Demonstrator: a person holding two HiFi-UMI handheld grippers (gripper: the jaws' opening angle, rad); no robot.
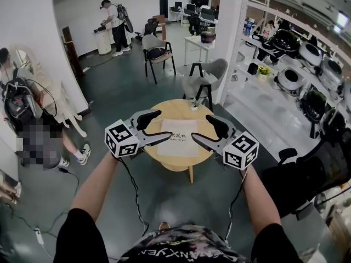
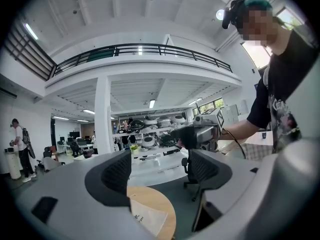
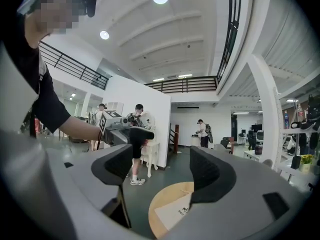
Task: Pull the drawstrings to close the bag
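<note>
A white drawstring bag with dark print lies flat on the round wooden table. Its strings are too small to make out. Both grippers hang in the air above the near half of the table, tips pointing toward each other. My left gripper is open with nothing between its fingers, over the bag's left edge. My right gripper is also open and empty, over the bag's right edge. In the left gripper view the bag shows far below the open jaws. In the right gripper view the bag also lies well below them.
A small white object sits at the table's far edge. Two chairs stand beyond the table. Shelves of appliances run along the right, with a black chair near them. A person stands at the left, another at the back.
</note>
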